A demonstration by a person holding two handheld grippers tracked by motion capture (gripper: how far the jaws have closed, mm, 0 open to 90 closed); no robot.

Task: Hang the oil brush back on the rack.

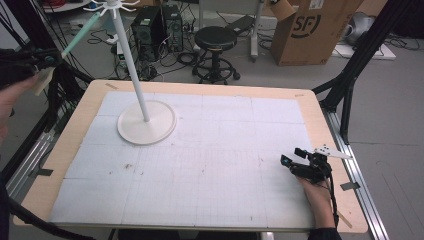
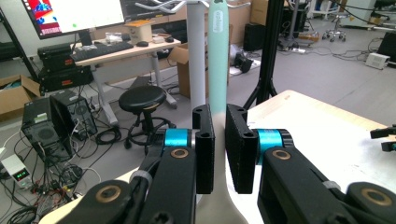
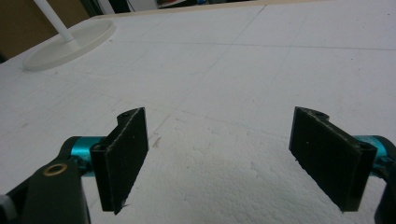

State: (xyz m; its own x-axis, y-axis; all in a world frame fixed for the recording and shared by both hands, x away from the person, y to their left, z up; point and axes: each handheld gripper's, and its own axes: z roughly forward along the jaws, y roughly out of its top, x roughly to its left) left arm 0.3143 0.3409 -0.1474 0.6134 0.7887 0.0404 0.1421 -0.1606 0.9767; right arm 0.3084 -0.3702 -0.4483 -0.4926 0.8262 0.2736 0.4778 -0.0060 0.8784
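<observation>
right gripper (image 1: 291, 161) sits wide open on the table (image 1: 210, 175), idle. left gripper (image 2: 218, 149) pinches a mint spatula (image 2: 217, 60) up near the rack's (image 1: 131, 60) hooks; honestly the handle could slip and miss a hook

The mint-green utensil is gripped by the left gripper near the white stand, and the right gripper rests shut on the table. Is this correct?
Not quite. The right gripper is open: the right gripper view shows its jaws standing wide apart over the white table cover. The rest holds: the left gripper grips the mint-green utensil near the white stand.
</observation>
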